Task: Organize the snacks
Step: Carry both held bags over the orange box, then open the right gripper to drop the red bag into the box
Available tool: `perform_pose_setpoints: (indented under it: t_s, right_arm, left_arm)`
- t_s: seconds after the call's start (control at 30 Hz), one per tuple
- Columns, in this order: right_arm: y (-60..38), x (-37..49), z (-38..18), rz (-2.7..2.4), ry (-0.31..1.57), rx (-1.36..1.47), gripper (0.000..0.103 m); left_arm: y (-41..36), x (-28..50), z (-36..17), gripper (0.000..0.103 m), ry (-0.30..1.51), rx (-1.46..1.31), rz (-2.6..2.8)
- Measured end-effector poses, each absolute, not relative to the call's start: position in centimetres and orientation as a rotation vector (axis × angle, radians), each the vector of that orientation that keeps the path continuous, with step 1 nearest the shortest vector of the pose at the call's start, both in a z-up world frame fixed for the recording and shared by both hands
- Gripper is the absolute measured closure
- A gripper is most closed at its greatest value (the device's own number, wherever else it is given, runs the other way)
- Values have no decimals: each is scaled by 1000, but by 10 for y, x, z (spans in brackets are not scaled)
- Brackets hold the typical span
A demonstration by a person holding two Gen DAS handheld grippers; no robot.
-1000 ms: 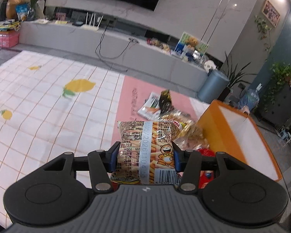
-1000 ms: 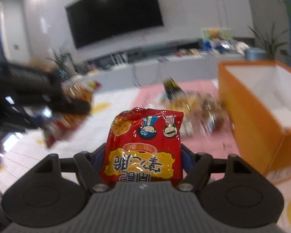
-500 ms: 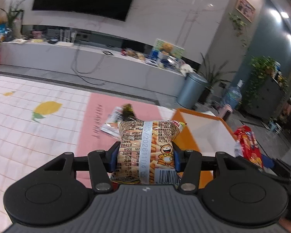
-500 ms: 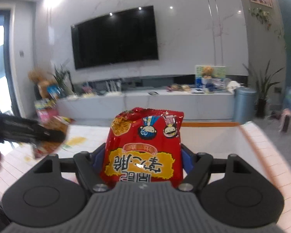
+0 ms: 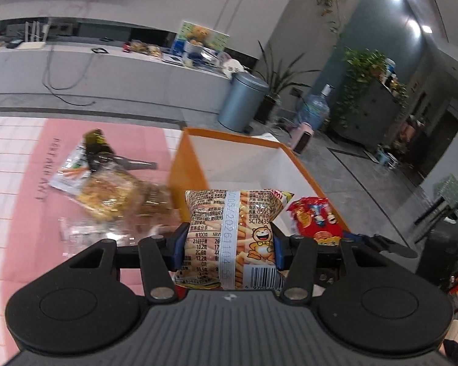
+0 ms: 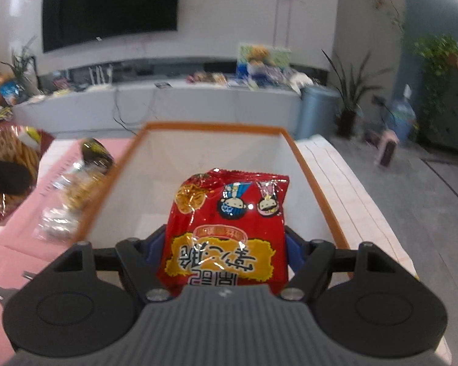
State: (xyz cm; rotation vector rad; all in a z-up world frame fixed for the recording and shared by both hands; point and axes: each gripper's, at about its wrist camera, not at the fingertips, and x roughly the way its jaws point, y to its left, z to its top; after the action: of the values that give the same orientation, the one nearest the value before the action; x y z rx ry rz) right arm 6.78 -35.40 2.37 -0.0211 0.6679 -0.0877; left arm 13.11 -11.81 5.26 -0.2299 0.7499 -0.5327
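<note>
My left gripper (image 5: 228,245) is shut on an orange biscuit-stick packet (image 5: 232,238) with a cartoon cat, held over the near left corner of the orange box (image 5: 186,164). In the right wrist view, my right gripper (image 6: 224,248) is shut on a red noodle-snack packet (image 6: 226,228), held above the box's white inside (image 6: 180,177). The same red packet (image 5: 316,218) shows to the right in the left wrist view. The stick packet (image 6: 6,177) appears at the left edge of the right wrist view.
A pile of loose snack packets (image 5: 107,189) lies on the pink mat (image 5: 24,201) left of the box. Behind stand a long grey TV bench (image 5: 107,70), a blue-grey bin (image 5: 244,100) and potted plants (image 5: 366,70).
Both grippers have swung rightward from over the mat to over the orange box, each keeping its packet. The box now fills the middle of the right wrist view.
</note>
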Motion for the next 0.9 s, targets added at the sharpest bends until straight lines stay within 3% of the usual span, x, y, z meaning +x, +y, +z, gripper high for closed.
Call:
perform_pose_setpoints:
  t_s: [0.33, 0.43, 0.5, 0.57, 0.9]
  right_arm:
    - [-368, 93, 0, -114, 760, -51, 28]
    - [-368, 98, 0, -111, 767, -56, 23]
    - [-367, 97, 1, -116, 759, -60, 14]
    - [-366, 94, 2, -120, 742, -68, 8]
    - [-379, 60, 32, -203, 509, 29, 8]
  left_arm:
    - [-142, 141, 32, 44, 787, -231, -579]
    - [-140, 142, 30, 44, 794, -242, -590]
    - [-138, 141, 31, 44, 790, -245, -587]
    - [-135, 140, 32, 44, 787, -248, -584]
    - [-142, 131, 47, 44, 766, -222, -573]
